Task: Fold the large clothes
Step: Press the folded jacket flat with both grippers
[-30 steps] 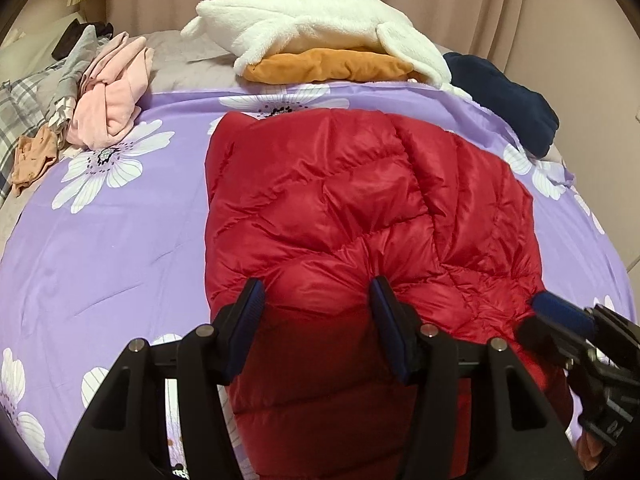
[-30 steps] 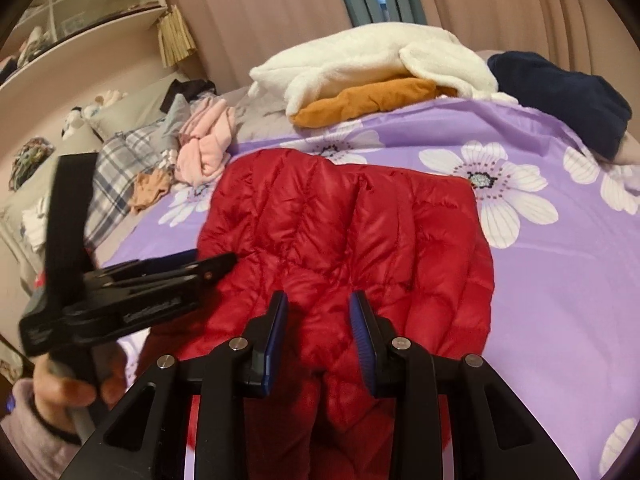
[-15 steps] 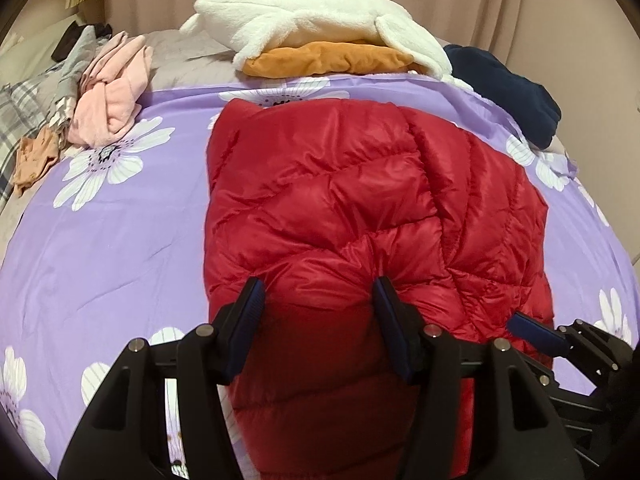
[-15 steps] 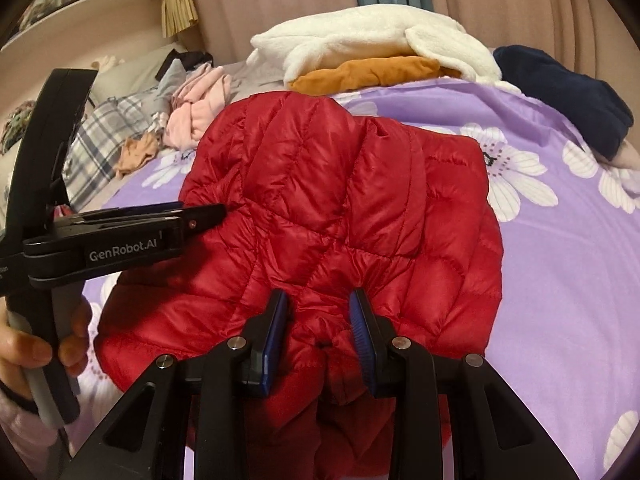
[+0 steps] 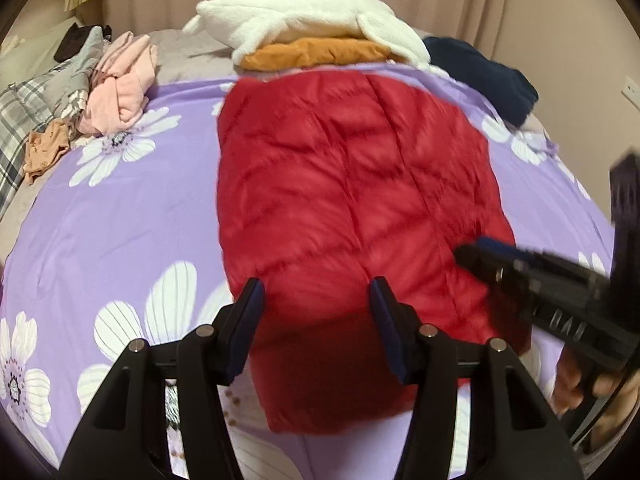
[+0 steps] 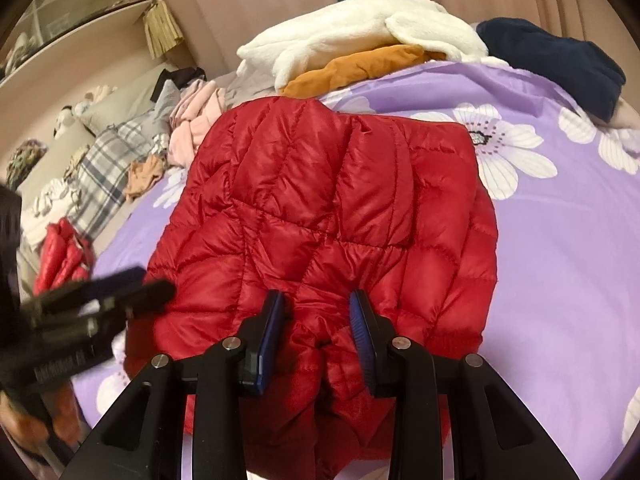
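Note:
A red quilted down jacket (image 5: pixel 352 200) lies folded on the purple flowered bedspread (image 5: pixel 120 220); it also shows in the right wrist view (image 6: pixel 332 208). My left gripper (image 5: pixel 316 320) is wide open over the jacket's near edge, with red fabric between its fingers but not pinched. My right gripper (image 6: pixel 318 334) is partly closed around a bunched fold of the jacket at its near edge; whether the pads touch the fabric is unclear. The right gripper also shows at the right of the left wrist view (image 5: pixel 480 256), and the left gripper at the left of the right wrist view (image 6: pixel 152 288).
A white fleece (image 5: pixel 304 12) on an orange garment (image 5: pixel 320 54) lies at the bed's far end, with a navy garment (image 5: pixel 484 76) to its right. Pink clothes (image 5: pixel 124 80) and plaid fabric (image 5: pixel 16 120) are piled at the far left. Shelves (image 6: pixel 68 12) stand at the left.
The jacket's near part has been carried away from me and laid over the far part. The left gripper's fabric has slackened between its fingers. Both grippers have moved forward.

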